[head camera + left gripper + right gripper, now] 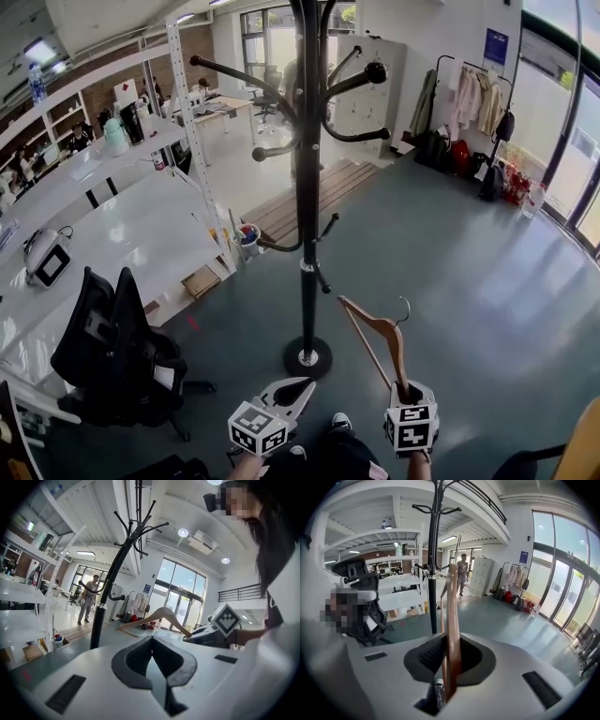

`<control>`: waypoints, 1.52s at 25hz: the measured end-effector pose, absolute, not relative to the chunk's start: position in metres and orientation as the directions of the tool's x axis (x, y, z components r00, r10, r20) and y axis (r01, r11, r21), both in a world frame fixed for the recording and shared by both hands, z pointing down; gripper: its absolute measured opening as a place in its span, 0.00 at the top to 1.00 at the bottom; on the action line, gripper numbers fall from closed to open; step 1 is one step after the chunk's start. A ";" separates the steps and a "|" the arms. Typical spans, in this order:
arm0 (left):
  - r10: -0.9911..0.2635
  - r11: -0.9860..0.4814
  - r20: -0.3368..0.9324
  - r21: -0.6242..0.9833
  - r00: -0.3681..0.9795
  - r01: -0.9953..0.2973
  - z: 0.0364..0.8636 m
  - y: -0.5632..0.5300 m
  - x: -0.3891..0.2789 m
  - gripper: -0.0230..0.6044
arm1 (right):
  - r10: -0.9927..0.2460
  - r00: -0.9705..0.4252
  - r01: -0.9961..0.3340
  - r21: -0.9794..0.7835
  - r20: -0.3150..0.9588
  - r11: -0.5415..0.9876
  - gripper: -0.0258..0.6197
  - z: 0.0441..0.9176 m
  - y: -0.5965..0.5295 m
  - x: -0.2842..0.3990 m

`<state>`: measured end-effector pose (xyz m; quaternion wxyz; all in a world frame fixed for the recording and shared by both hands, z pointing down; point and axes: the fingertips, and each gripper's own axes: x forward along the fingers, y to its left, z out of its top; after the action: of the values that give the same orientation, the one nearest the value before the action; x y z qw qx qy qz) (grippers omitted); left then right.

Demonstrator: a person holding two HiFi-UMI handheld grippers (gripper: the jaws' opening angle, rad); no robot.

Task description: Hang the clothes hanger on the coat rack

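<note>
Risking a missed hook, the light-brown wooden clothes hanger with its thin wire hook (380, 336) was pinched at one end only and could twist or swing on the lift toward the curved arms of the tall black metal coat rack (308, 187). It stood tilted up out of the right tongs (405, 387), which were clamped on it near the rack's base; the left tongs (302, 386) were closed and empty.
</note>
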<state>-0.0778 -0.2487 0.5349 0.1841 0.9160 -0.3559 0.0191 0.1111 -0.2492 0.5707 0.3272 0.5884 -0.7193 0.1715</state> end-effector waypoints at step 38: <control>-0.917 -0.303 0.163 0.308 0.364 -0.902 0.519 -0.348 -0.112 0.96 | -0.534 -0.326 -0.647 0.228 0.780 0.727 0.87 0.637 -0.543 0.019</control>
<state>-0.1120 -0.3480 0.5186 0.1756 0.8070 -0.5634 -0.0219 0.0190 -0.5433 0.6366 0.4524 0.3638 -0.8118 0.0623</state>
